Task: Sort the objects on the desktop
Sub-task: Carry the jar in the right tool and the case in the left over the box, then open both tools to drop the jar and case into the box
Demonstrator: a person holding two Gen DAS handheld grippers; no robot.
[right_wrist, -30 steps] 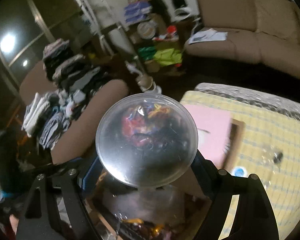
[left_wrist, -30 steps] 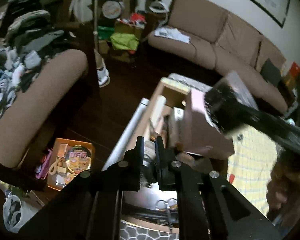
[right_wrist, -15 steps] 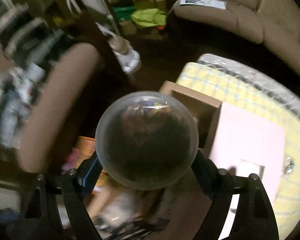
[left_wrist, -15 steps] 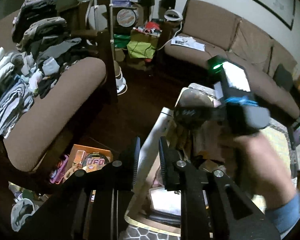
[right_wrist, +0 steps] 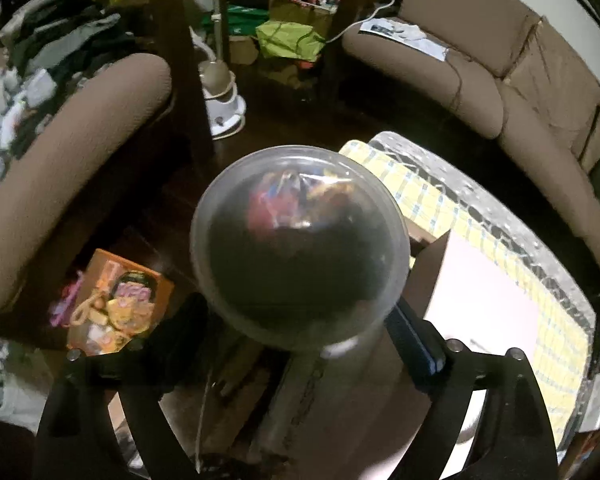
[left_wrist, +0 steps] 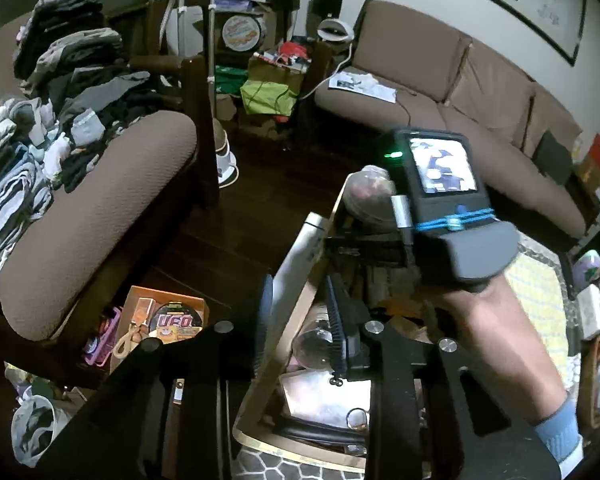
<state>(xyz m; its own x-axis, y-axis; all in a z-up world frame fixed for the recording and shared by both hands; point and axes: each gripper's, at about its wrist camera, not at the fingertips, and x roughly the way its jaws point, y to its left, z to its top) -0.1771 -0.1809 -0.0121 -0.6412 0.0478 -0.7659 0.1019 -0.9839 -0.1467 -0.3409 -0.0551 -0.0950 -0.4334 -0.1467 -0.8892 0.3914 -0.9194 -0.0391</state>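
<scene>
A clear plastic ball point(right_wrist: 300, 246) with colourful bits inside sits between the right tongs point(right_wrist: 300, 320), which are opening, their pads at its lower sides. It hangs over the far left corner of an open wooden box point(left_wrist: 296, 320) crammed with clutter, at the bench's left edge.

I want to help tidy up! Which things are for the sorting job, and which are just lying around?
For the job:
clear round plastic tub of colourful bits
open wooden box
right gripper, jaws opening

Lying about:
brown sofa
orange toy package
piled clothes
</scene>
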